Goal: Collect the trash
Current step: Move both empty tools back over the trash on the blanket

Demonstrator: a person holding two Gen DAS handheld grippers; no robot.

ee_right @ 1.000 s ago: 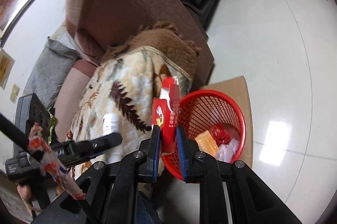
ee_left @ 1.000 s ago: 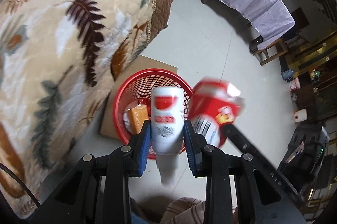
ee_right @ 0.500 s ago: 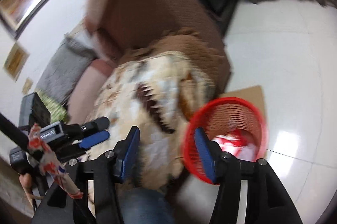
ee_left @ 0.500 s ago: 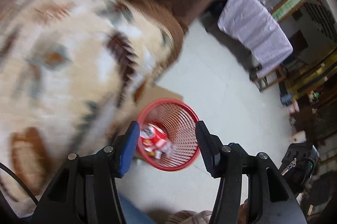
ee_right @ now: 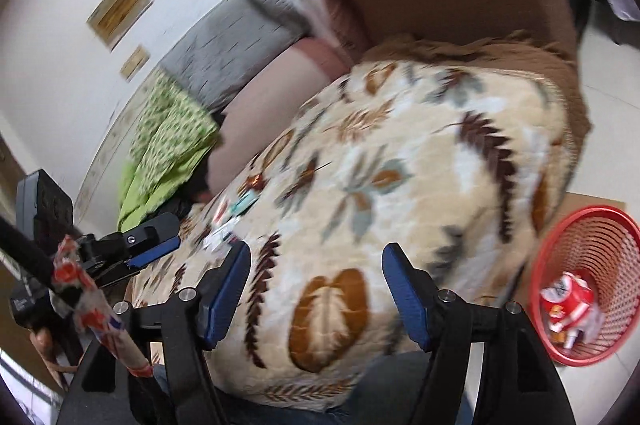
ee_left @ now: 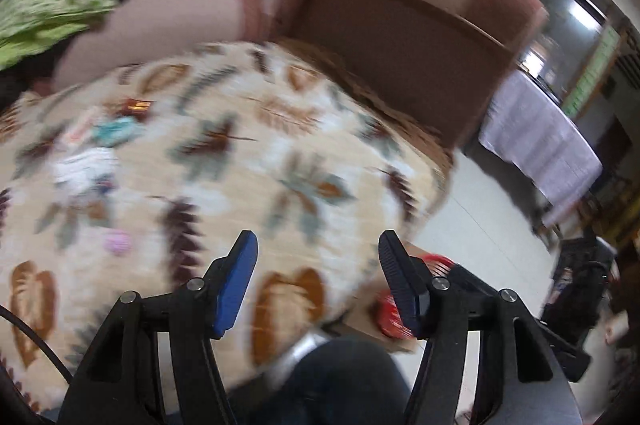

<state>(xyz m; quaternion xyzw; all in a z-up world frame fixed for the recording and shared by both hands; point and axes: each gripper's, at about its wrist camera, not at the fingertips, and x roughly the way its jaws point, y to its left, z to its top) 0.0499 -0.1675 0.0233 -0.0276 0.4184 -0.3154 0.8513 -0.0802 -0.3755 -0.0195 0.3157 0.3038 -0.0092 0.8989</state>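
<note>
Both grippers have swung away from the red plastic mesh basket (ee_right: 588,289) since a second ago, when the left clamped a white bottle and the right a red carton; now the left gripper (ee_left: 318,281) and the right gripper (ee_right: 316,289) hover with jaws spread wide and empty above the cream leaf-patterned blanket (ee_right: 400,185) on the brown sofa (ee_left: 400,25). That red carton (ee_right: 566,303) lies inside the basket on the floor, beside the blanket's edge. Small blurred wrappers (ee_left: 100,145) lie scattered on the blanket's far left side.
</note>
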